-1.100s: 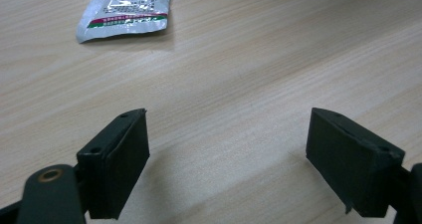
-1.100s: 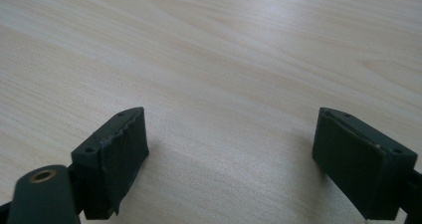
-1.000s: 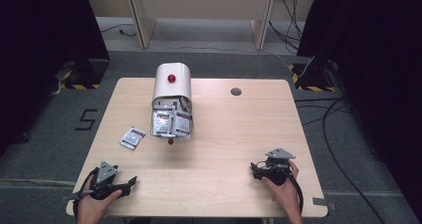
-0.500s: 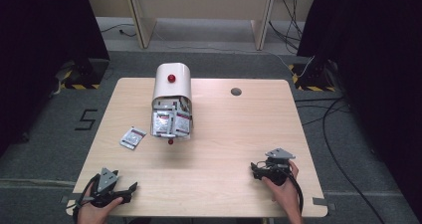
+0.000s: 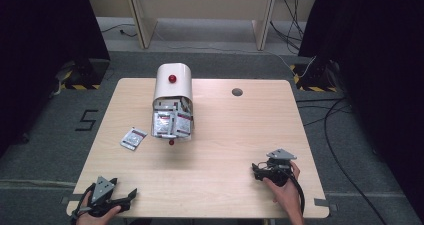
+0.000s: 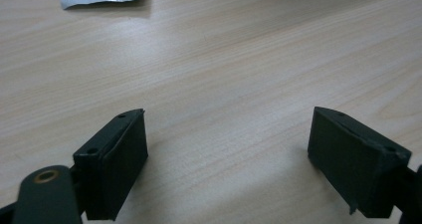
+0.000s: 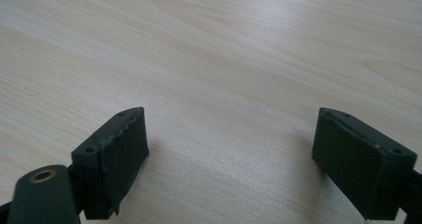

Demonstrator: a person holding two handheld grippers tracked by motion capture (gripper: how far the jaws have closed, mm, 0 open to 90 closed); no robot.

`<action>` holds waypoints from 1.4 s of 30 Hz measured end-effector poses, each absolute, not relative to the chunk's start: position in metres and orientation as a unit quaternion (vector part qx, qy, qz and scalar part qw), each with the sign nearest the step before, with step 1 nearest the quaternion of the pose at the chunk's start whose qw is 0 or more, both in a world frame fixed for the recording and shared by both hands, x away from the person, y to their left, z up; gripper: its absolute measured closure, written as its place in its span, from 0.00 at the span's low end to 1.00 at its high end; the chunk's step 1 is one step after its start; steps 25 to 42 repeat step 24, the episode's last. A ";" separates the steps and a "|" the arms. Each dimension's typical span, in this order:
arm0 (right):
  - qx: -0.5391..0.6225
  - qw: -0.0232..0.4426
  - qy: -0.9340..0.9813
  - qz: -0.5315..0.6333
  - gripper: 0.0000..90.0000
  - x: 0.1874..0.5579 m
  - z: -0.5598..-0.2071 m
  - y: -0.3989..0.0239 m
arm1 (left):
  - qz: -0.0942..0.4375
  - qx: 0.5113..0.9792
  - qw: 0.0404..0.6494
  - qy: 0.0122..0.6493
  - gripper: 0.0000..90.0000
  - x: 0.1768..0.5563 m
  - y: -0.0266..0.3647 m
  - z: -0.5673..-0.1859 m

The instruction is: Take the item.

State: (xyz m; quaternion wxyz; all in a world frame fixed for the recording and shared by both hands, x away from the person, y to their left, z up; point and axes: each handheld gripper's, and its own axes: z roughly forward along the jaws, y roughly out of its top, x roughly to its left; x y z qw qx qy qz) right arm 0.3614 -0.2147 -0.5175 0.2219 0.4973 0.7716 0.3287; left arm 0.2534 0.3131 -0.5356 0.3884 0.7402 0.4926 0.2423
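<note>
While both hands rest at the near edge of the counter (image 5: 225, 135), I read this as a waiting stance: my left gripper (image 5: 131, 194) at the lower left of the high view and my right gripper (image 5: 256, 171) at the lower right, each with jaws spread wide and nothing between them. Beyond them, left of centre, a loose sachet (image 5: 133, 138) lies flat and apart, likely spilled or set out for picking. Farther still, a white dispenser (image 5: 172, 85) lies tipped, its mouth crowded with sachets (image 5: 171, 122). From the left gripper view I get the loose sachet's foil edge at upper left, and the right gripper view offers bare woodgrain; the high view alone shows the dispenser.
</note>
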 end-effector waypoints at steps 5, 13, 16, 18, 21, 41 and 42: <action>0.497 0.222 0.772 0.329 0.17 0.361 -0.518 -0.215 | 0.249 0.734 0.395 0.493 0.16 0.249 0.310 -0.538; 0.497 0.222 0.771 0.329 0.17 0.361 -0.518 -0.215 | 0.253 0.729 0.404 0.492 0.16 0.247 0.310 -0.540; 0.497 0.222 0.772 0.329 0.17 0.361 -0.518 -0.215 | 0.252 0.729 0.404 0.491 0.15 0.247 0.310 -0.540; 0.497 0.222 0.772 0.329 0.17 0.361 -0.518 -0.215 | 0.252 0.729 0.404 0.492 0.15 0.247 0.310 -0.540; 0.497 0.222 0.772 0.329 0.17 0.362 -0.518 -0.215 | 0.252 0.729 0.403 0.493 0.15 0.247 0.310 -0.540; 0.498 0.221 0.771 0.329 0.17 0.362 -0.518 -0.215 | 0.252 0.729 0.402 0.493 0.15 0.247 0.310 -0.540; 0.498 0.221 0.771 0.329 0.17 0.362 -0.518 -0.215 | 0.252 0.729 0.402 0.493 0.15 0.247 0.310 -0.540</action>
